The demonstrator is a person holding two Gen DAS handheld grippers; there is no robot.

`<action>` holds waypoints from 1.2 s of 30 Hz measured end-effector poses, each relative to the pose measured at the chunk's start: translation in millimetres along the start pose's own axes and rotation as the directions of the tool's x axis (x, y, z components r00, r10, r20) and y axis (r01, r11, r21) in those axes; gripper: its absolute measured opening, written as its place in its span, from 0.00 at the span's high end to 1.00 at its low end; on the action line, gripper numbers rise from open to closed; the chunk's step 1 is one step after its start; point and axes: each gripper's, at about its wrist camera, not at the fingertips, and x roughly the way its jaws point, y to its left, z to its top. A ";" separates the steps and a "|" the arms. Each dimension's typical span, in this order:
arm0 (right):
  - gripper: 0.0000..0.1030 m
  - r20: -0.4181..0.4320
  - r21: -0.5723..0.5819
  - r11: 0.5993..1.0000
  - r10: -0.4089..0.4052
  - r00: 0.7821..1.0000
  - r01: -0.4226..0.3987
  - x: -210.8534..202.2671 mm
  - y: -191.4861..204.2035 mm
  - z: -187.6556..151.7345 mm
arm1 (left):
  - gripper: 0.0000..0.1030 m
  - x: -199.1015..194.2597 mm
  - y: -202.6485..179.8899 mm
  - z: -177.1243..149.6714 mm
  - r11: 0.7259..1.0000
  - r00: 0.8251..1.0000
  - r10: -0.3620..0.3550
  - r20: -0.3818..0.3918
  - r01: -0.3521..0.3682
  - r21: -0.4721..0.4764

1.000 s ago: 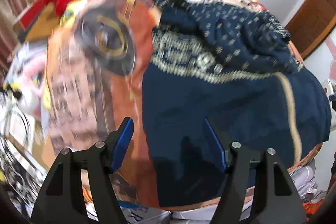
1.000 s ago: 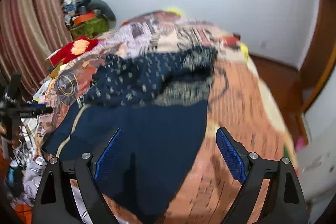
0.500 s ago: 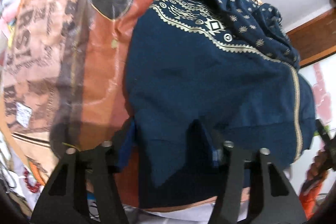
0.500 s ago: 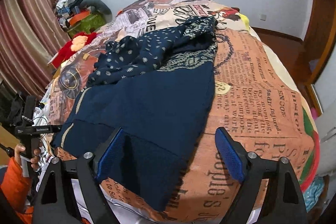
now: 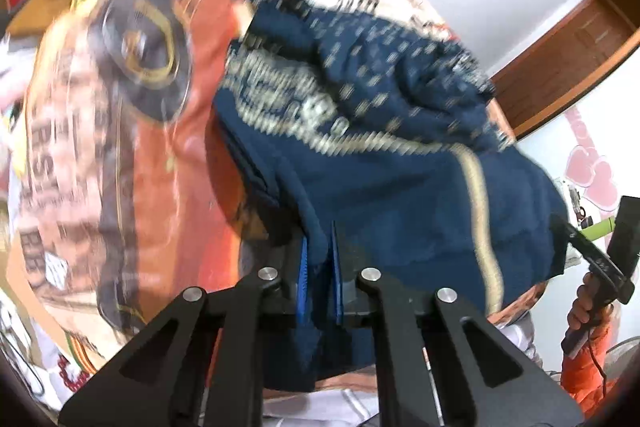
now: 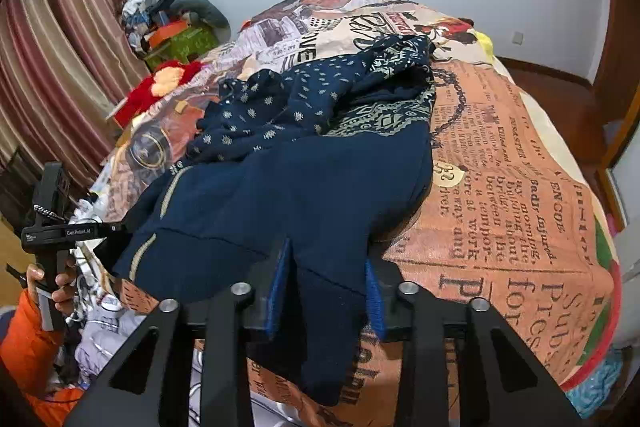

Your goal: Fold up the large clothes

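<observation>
A large navy garment (image 6: 312,195) with a gold patterned band and a dotted upper part lies crumpled on the bed (image 6: 520,227). Its plain lower part reaches the near edge. In the left wrist view the same garment (image 5: 400,195) is motion-blurred. My left gripper (image 5: 318,267) has its jaws closing, nearly together, and its blue pads pinch the garment's near hem. My right gripper (image 6: 326,291) is closing too, on a thicker fold of the hem that fills the gap between its pads. A hand in an orange sleeve (image 6: 60,283) holds the left gripper's handle at the bed's left corner.
The bed wears an orange newspaper-print cover (image 5: 152,167). A red plush toy (image 6: 160,87) and a heap of boxes (image 6: 180,39) sit at the far left by the striped curtain (image 6: 60,47). Loose laundry (image 6: 104,331) lies below the left corner. A wooden door (image 5: 568,59) stands to the right.
Both grippers' jaws went from wide apart to closed on the garment's near hem. The left one has lifted a little with the cloth, which now bunches up.
</observation>
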 end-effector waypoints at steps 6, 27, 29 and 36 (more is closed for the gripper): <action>0.89 0.060 0.019 0.998 0.051 0.997 -0.053 -7.6 -5.0 16.9 | 0.93 -30.6 -28.7 40.3 0.997 0.992 -0.013 0.127 0.004 0.074; 0.93 0.171 -0.087 0.996 -0.007 0.985 0.023 74.2 -28.1 196.7 | 0.93 23.2 -18.8 224.2 0.994 0.953 0.098 0.287 -0.107 0.016; 0.93 0.132 -0.069 0.997 -0.017 0.991 0.026 103.2 -40.5 213.4 | 0.93 46.4 -1.9 236.2 0.991 0.958 0.129 0.255 -0.130 -0.013; 0.93 0.001 -0.006 1.000 -0.013 1.000 0.013 183.2 -80.1 240.9 | 0.93 124.2 41.4 258.1 0.976 0.967 0.218 0.130 -0.213 -0.051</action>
